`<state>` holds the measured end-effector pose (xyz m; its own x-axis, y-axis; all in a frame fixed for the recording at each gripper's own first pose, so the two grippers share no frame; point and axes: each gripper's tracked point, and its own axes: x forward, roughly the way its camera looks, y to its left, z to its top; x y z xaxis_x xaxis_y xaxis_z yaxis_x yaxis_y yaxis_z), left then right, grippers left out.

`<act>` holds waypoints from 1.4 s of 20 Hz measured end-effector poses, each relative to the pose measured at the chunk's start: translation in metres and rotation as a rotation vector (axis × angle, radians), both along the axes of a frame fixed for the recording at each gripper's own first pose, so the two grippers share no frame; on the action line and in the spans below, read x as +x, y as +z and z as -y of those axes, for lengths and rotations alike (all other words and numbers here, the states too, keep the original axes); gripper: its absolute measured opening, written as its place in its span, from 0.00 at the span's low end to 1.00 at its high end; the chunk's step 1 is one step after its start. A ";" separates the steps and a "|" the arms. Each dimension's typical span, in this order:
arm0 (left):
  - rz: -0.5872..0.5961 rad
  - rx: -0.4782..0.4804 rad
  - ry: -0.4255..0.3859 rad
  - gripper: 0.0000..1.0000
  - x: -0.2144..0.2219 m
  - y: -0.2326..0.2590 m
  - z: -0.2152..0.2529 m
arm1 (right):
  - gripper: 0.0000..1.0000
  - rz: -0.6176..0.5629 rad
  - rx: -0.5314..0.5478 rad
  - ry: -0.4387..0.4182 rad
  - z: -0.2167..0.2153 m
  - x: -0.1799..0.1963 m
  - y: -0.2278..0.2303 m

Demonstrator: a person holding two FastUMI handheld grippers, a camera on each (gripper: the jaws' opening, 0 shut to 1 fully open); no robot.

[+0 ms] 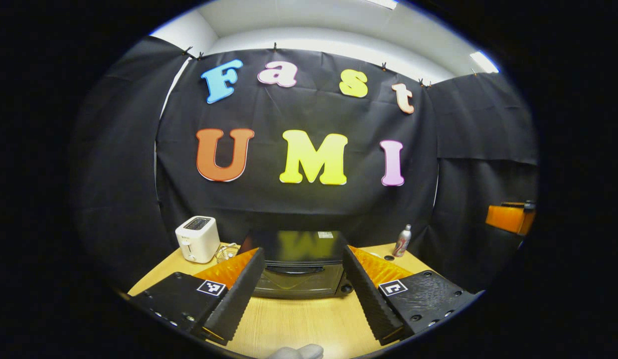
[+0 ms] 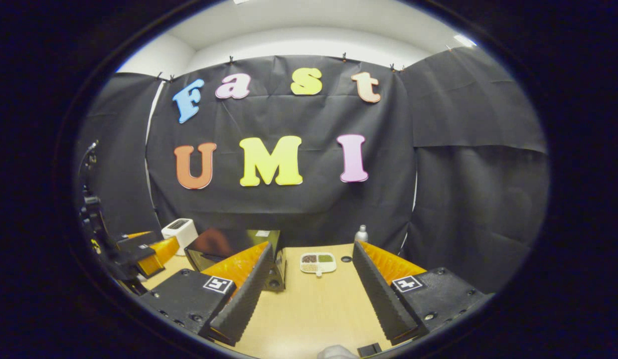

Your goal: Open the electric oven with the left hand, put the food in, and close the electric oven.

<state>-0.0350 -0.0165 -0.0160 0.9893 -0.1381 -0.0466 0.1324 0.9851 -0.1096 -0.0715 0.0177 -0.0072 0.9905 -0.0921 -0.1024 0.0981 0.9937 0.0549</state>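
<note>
A black electric oven [image 1: 301, 267] stands on the wooden table [image 1: 309, 324] straight ahead in the left gripper view, its door closed. My left gripper [image 1: 304, 294] hangs open in front of it, fingers to either side of the oven's front and apart from it. In the right gripper view the oven [image 2: 234, 257] sits to the left, and a small white divided tray of food [image 2: 318, 263] rests on the table beyond my open right gripper [image 2: 311, 299]. The left gripper [image 2: 139, 257] also appears at that view's far left.
A white toaster [image 1: 198, 239] and a small wire basket [image 1: 227, 253] stand left of the oven. A slim can [image 1: 402, 241] stands at the back right, near a round hole in the table [image 1: 388, 258]. Black cloth walls close the booth.
</note>
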 end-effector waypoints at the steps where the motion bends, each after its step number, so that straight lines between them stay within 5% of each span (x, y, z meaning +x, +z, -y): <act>1: 0.034 -0.008 0.003 0.96 -0.011 0.014 0.000 | 0.96 0.016 -0.001 -0.008 0.009 -0.007 0.006; 12: 0.103 0.042 0.089 0.95 -0.118 0.063 0.028 | 0.96 0.113 0.019 0.063 0.071 -0.068 0.020; 28: 0.122 0.067 0.113 0.95 -0.125 0.075 0.062 | 0.96 0.117 0.028 0.127 0.088 -0.066 0.010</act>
